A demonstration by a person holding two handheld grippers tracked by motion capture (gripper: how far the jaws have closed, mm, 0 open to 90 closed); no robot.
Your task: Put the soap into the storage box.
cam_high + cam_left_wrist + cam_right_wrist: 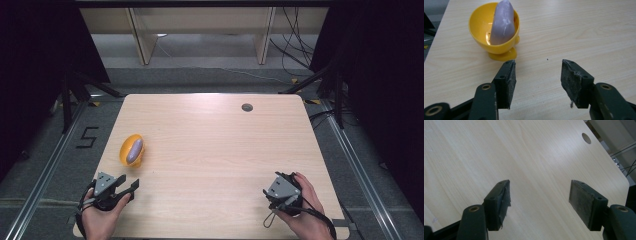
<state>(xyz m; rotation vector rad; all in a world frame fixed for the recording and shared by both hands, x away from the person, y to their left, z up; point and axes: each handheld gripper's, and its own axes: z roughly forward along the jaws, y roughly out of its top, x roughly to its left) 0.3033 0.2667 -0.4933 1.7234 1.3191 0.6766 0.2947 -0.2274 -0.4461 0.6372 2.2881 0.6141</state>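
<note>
Likely a lab recording bay: black curtains point(30, 60), floor rails point(40, 180), trailing cables point(295, 50) beyond the tabletop's point(215, 150) far edge.

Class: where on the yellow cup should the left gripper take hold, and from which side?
Grip the yellow cup across its bare rim, probably from above on the near side: the purple piece leans against the far rim, and the left gripper's open jaws look too narrow for the bowl.

Yellow cup point(131, 150) with a purple object point(135, 151) inside lies on the table point(215, 150), left side. Left gripper point(131, 184) just beside it, jaws apart, empty. Right gripper point(267, 192) well apart, near the right front corner.
</note>
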